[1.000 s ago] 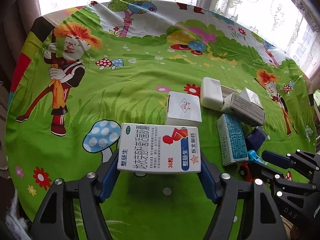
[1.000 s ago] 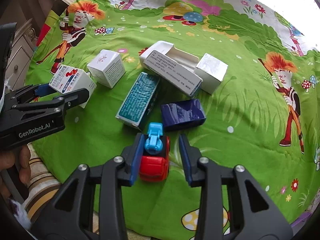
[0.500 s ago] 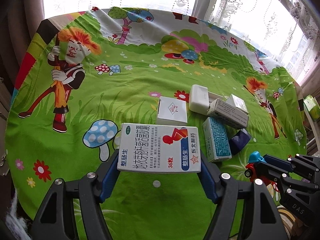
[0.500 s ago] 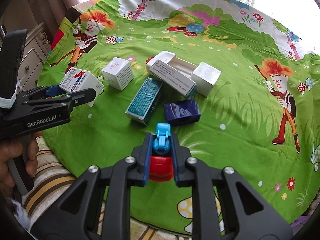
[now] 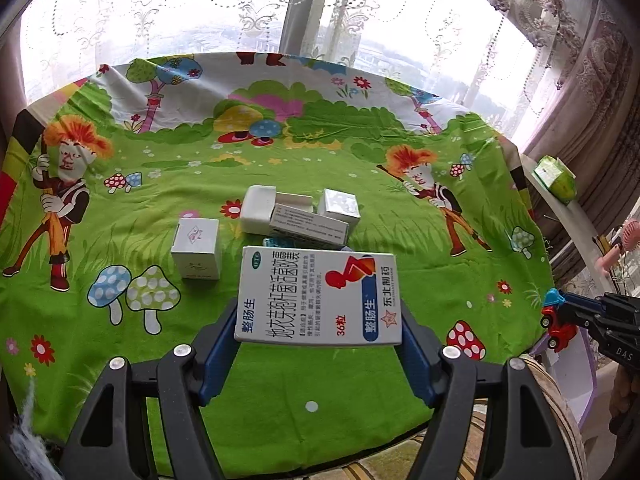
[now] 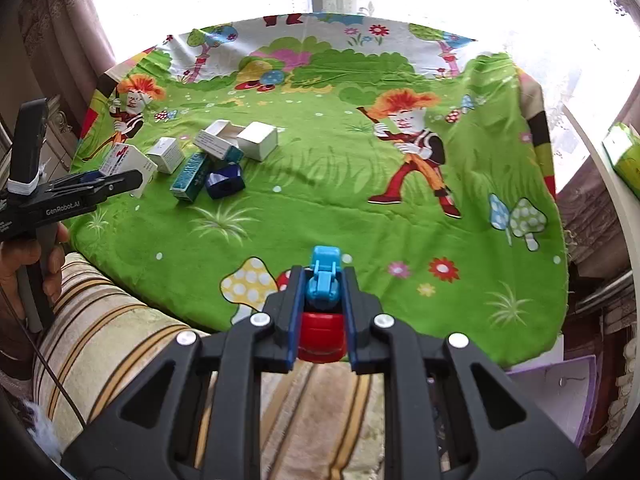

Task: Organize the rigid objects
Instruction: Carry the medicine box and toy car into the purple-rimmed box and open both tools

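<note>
The left gripper (image 5: 318,336) grasps a white medicine box (image 5: 318,296) by its two short ends, the blue pads pressed against its sides. The box is lifted clear of the green cartoon tablecloth (image 5: 280,380) and sits at the centre of the left wrist view, its printed face up.

Beyond it, toward 12 o'clock, a cluster of boxes lies on the cloth: an open white case (image 5: 258,210), a long white carton (image 5: 308,226) leaning across it, and a silvery cube (image 5: 340,205) just beside that carton. At about 10 o'clock from the held box a small white cube box (image 5: 197,248) stands upright and apart from the cluster.

The right gripper (image 6: 320,320) is clenched on a toy car (image 6: 323,316) with a red body and a blue top, its fingers tight against both sides. The car is held above the near edge of the table, at 6 o'clock in the right wrist view, with a striped cushion (image 6: 120,340) below the gripper.

In that same view the cluster sits at 10 o'clock, where a teal box (image 6: 191,176) and a dark blue box (image 6: 225,181) lie side by side nearest the camera. A hand (image 6: 24,264) at 9 o'clock holds the left gripper's handle. At 3 o'clock a green pack (image 6: 626,160) rests on a white ledge (image 6: 592,152).
</note>
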Action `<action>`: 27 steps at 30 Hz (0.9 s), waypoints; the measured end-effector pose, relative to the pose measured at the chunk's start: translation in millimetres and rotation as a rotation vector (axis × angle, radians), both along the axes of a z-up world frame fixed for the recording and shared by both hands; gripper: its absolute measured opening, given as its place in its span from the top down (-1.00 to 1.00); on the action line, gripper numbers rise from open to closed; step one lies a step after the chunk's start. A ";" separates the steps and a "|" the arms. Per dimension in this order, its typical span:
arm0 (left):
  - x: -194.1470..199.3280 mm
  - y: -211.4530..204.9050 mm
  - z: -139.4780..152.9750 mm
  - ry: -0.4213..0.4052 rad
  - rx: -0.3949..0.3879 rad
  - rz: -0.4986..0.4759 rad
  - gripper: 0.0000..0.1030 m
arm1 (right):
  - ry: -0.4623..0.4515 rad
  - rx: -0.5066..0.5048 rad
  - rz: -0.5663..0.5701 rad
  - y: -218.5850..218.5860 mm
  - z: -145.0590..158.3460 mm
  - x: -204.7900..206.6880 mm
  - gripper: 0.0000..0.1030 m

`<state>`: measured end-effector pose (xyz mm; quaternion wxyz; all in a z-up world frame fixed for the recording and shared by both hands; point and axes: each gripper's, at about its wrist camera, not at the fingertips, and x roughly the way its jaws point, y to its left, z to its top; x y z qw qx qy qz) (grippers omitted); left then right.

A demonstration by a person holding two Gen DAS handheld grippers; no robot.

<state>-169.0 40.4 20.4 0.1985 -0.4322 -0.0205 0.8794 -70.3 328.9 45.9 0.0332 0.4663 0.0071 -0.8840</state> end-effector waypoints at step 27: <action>73.7 162.3 28.5 0.032 -0.063 -0.359 -0.39 | -0.267 -0.029 -0.417 170.4 -136.2 182.2 0.58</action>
